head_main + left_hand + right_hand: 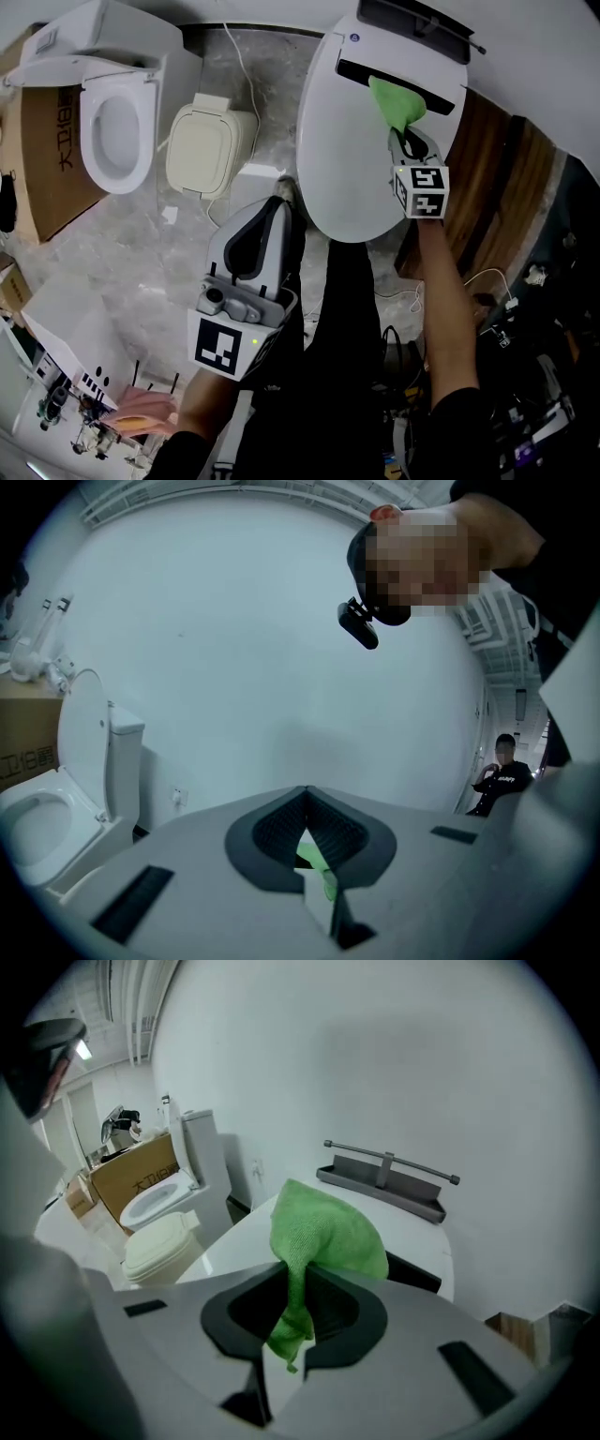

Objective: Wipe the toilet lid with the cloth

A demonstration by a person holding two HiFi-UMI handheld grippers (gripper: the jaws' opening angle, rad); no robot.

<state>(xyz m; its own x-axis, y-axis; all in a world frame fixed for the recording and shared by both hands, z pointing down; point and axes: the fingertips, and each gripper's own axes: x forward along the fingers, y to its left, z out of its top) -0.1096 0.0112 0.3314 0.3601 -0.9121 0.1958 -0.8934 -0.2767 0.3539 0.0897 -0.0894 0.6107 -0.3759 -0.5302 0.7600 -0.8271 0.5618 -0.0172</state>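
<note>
Two tongs clenched: left tongs (305, 797) closed on nothing, clear of the lid, right tongs (298, 1269) pinching the cloth (323, 1227) by a bunched fold at the rear of the toilet lid (347, 150); it's soft, light and floppy, so we'd grip close to the wad.

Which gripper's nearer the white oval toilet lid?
Right. The right gripper is over the lid near its hinge, clamping the green cloth; the left gripper hangs beside its front edge.

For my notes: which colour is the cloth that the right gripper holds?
Bright green; the cloth shows best in the right gripper view.
</note>
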